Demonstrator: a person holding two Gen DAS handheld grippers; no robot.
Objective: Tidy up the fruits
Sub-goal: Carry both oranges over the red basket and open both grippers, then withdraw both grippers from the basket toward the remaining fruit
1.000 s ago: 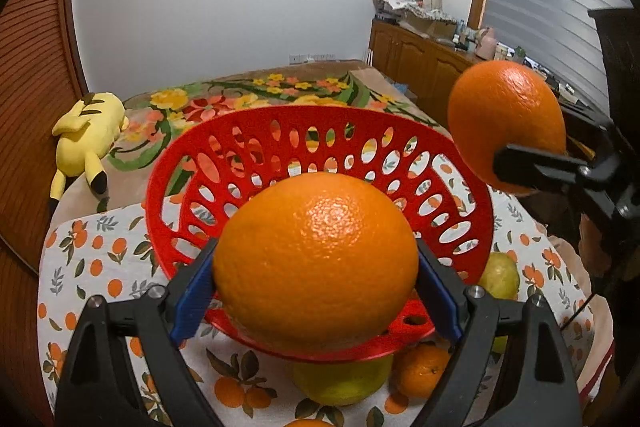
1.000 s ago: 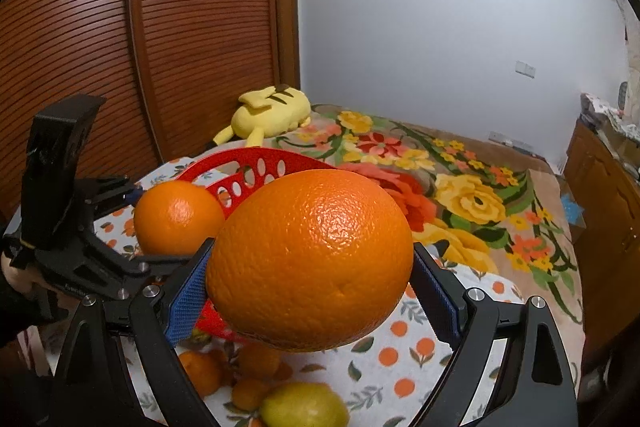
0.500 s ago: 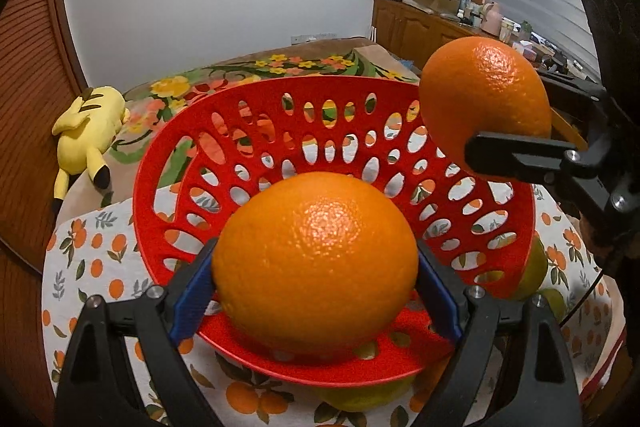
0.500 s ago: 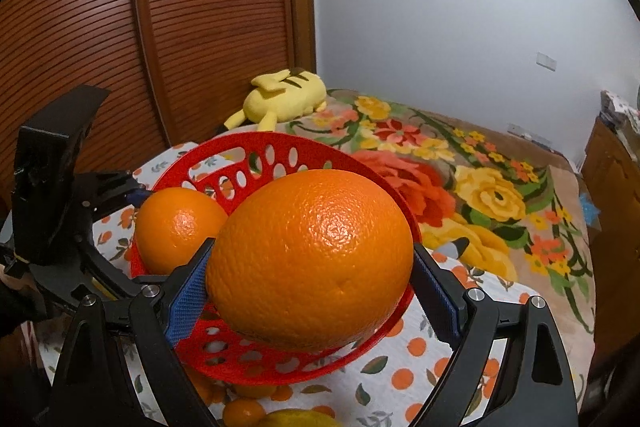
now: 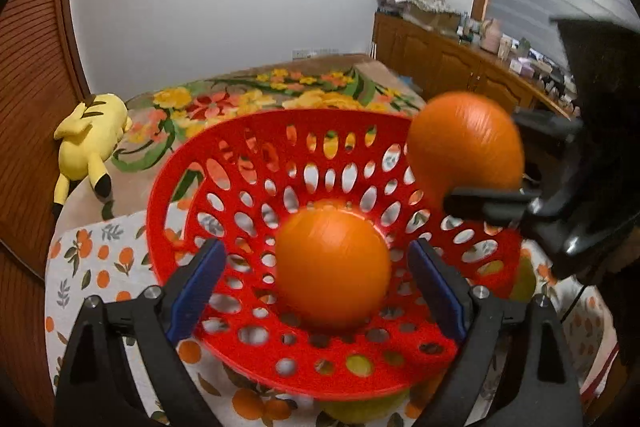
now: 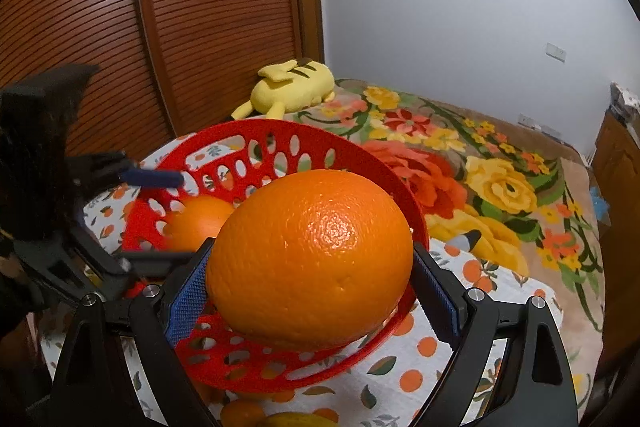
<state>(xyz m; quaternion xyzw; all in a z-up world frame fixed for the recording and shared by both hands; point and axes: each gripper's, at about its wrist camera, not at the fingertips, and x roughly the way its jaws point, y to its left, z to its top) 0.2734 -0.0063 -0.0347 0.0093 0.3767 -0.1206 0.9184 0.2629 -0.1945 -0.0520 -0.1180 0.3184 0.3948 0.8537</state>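
A red perforated basket (image 5: 280,119) stands on the fruit-print tablecloth. My left gripper (image 5: 316,251) hangs over its near side, its jaws opening. A blurred orange (image 5: 332,267) sits low in the basket between the blue pads, with a gap on each side. In the right wrist view this orange (image 6: 200,223) lies inside the basket (image 6: 280,125), below the left gripper's fingers (image 6: 156,179). My right gripper (image 6: 312,251) is shut on a second, larger orange (image 6: 312,259) above the basket's right rim. That held orange (image 5: 464,147) also shows in the left wrist view.
Lemons (image 5: 360,407) and small oranges (image 6: 248,411) lie on the cloth under the basket's near edge. A yellow plush toy (image 5: 88,143) rests on the floral bedspread (image 6: 500,187) behind. Brown slatted doors stand at the left, a wooden cabinet (image 5: 460,67) at the right.
My left jaws have parted and the orange has left the pads and dropped into the basket. My right gripper has come lower and closer over the basket with its orange.
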